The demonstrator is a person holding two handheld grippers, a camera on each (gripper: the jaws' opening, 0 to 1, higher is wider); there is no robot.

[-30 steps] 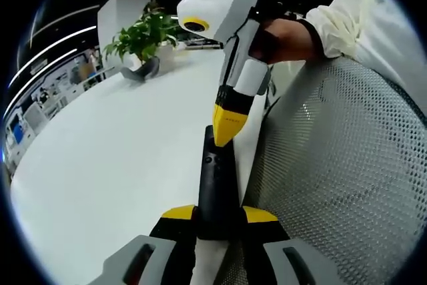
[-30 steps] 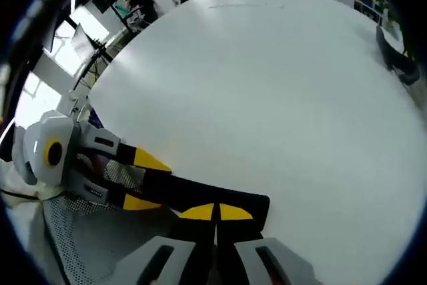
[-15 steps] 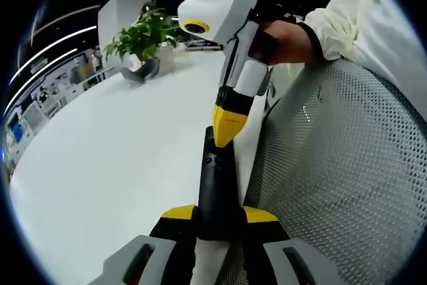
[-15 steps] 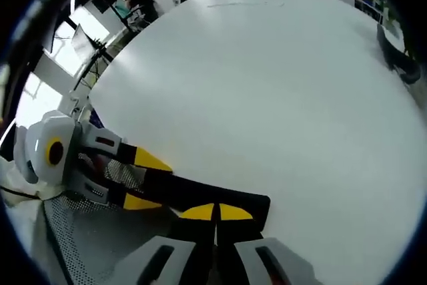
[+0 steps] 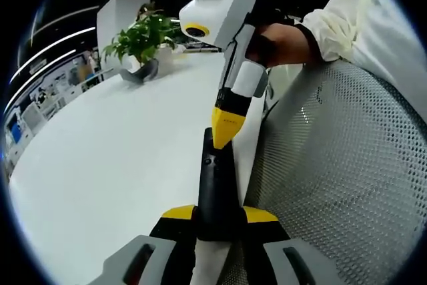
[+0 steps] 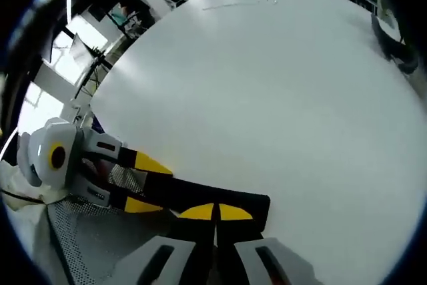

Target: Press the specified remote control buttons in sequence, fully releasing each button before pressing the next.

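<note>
Remote control (image 5: 215, 185), black and slim, is clamped between the left gripper (image 5: 219, 217) jaws over the white table (image 5: 120, 145); its upper face is touched by the closed right gripper (image 5: 227, 135) tip.

In the left gripper view, the left gripper (image 5: 219, 215) rises from six o'clock with its yellow-tipped jaws clamped on either side of a black remote control (image 5: 215, 185). The right gripper (image 5: 227, 128) comes down from twelve o'clock, jaws pressed together into one yellow point touching the remote's far end. A hand (image 5: 283, 35) in a cream sleeve grips it at one o'clock. In the right gripper view, the left gripper (image 6: 148, 181) enters from nine o'clock, pinching the remote.
</note>
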